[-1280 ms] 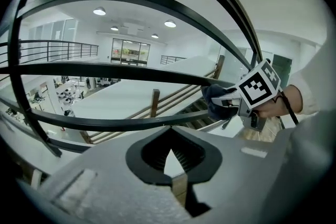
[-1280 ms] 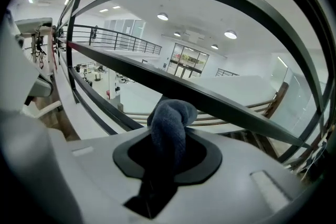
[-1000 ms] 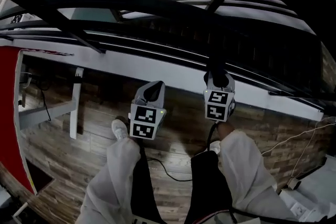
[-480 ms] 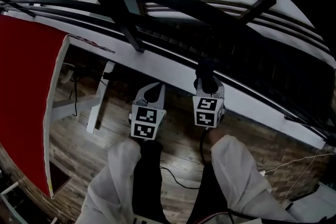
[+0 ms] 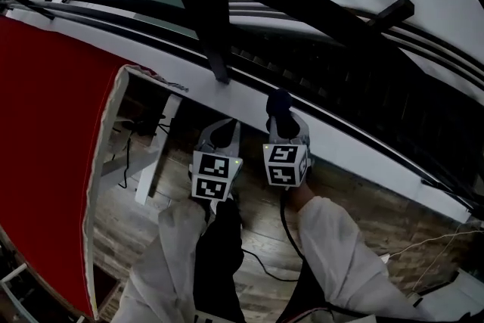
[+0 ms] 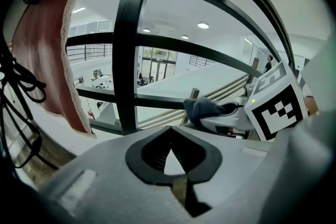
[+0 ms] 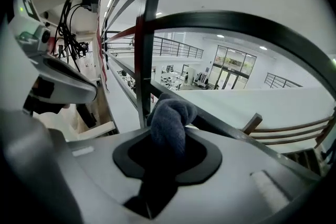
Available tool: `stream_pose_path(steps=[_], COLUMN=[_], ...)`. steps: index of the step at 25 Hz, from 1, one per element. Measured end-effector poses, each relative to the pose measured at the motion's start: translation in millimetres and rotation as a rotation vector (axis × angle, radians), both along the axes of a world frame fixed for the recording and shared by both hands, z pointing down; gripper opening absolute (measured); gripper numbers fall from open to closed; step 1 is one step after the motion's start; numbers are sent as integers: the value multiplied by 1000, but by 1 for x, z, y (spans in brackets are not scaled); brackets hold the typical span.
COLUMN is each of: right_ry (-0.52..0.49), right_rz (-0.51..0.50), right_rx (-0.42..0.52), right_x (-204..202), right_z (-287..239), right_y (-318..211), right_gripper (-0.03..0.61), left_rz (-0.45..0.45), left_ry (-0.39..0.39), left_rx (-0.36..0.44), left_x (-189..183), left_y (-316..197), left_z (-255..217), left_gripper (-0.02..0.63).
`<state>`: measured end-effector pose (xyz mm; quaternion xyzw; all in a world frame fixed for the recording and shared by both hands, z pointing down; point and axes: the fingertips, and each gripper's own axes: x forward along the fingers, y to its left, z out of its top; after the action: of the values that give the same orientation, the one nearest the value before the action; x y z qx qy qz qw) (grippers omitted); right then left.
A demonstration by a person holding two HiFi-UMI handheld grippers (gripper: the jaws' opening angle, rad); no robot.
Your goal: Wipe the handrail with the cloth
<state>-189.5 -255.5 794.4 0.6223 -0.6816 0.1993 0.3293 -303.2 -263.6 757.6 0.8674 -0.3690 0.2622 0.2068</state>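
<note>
A dark cloth [image 7: 170, 118] is clenched in the jaws of the right gripper [image 5: 281, 117], beside a post [image 7: 143, 50] and below the handrail [image 5: 318, 7]. The left gripper [image 5: 219, 136] is closed on nothing. Contact cannot be told, so most wiping is judged left.

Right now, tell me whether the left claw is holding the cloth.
No, the left claw is shut with nothing in it; the dark cloth sits clamped in the right claw.
</note>
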Motion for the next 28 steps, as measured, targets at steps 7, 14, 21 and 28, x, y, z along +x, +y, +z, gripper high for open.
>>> stream_pose_path(steps=[7, 14, 21, 28], right_ry=[8, -18, -56, -57], right_rz=[-14, -20, -40, -89], right_rx=[10, 30, 40, 8], right_x=[-23, -47, -68, -80], right_z=[51, 105, 142, 153], right_y=[-40, -84, -142, -160], right_gripper=[91, 91, 91, 89], left_rz=[4, 20, -17, -80], left_ry=[5, 3, 14, 9], left_rx=[25, 83, 89, 127], left_x=[-17, -19, -19, -36], left_y=[-29, -53, -76, -85], left_z=[38, 70, 99, 105], left_gripper=[3, 3, 2, 3])
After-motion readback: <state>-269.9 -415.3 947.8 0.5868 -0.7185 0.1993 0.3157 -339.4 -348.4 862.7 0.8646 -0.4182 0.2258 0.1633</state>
